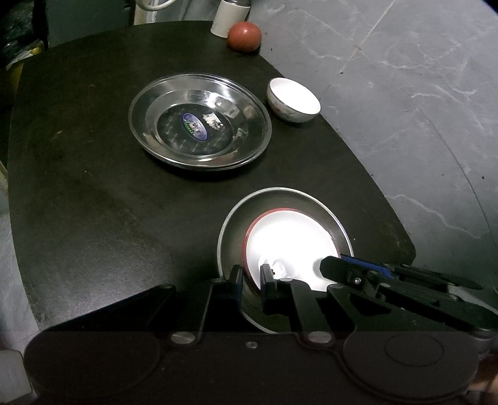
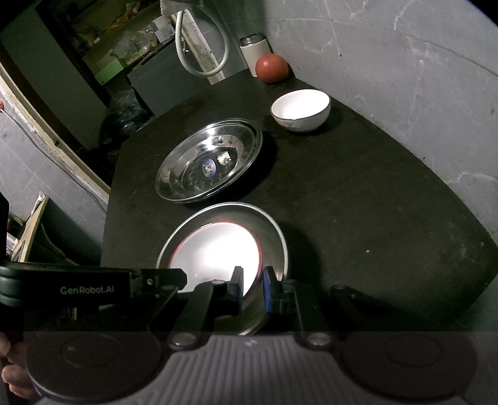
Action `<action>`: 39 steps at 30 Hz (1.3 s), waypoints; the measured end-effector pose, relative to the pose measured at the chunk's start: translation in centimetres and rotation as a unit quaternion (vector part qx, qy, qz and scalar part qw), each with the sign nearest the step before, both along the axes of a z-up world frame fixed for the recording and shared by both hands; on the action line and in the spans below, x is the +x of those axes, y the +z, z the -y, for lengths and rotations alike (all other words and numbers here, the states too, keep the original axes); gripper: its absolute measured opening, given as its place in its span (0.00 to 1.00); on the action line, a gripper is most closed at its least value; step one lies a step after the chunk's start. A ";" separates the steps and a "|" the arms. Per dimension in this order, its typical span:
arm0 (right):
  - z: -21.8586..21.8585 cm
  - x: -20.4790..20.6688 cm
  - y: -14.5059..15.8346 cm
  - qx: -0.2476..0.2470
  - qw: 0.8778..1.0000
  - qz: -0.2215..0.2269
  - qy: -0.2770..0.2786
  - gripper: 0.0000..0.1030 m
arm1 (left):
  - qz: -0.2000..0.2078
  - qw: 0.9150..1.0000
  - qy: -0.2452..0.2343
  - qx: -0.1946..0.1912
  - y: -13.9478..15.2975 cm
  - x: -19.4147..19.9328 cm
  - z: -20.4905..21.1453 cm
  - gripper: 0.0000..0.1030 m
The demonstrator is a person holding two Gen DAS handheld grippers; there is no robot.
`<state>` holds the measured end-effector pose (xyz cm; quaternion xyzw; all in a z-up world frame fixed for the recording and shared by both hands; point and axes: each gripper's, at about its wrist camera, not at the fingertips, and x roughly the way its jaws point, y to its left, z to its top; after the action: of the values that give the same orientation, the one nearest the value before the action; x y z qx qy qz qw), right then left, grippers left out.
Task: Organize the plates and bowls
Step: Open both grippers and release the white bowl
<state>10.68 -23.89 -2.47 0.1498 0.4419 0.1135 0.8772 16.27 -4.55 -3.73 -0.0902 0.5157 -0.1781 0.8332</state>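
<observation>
A white bowl with a red rim (image 1: 289, 240) (image 2: 218, 249) sits inside a grey metal plate (image 1: 330, 215) (image 2: 274, 240) near the table's front edge. My left gripper (image 1: 252, 277) is shut on the bowl's near rim. My right gripper (image 2: 252, 288) is shut on the bowl's rim at the opposite side; it shows in the left wrist view (image 1: 342, 264). A stack of shiny steel plates (image 1: 199, 121) (image 2: 208, 160) lies farther back. A small white bowl (image 1: 292, 99) (image 2: 300, 109) stands beyond it.
A red-brown ball (image 1: 244, 35) (image 2: 271, 68) and a white cup (image 1: 228, 15) (image 2: 253, 51) stand at the dark table's far edge. Grey stone floor (image 1: 404, 93) lies to the right. Shelves and a hose (image 2: 199, 43) are behind the table.
</observation>
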 end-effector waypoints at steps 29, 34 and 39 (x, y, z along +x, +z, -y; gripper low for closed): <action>0.7 -0.4 1.2 0.001 1.000 0.022 -0.002 0.31 | 0.020 1.000 0.011 0.013 1.9 -0.2 -0.5 0.53; 1.5 -0.6 2.1 -0.002 0.999 0.039 -0.017 0.50 | 0.050 0.998 0.015 0.037 3.1 -0.3 -0.7 0.68; 2.6 -0.6 2.2 0.000 0.998 0.044 -0.036 0.70 | 0.069 0.995 0.036 0.054 3.5 0.0 -1.2 0.84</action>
<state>10.12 -26.48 -0.25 0.1607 0.3973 0.0878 0.8992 16.27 -3.30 -0.21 -0.0508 0.4621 -0.1254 0.8764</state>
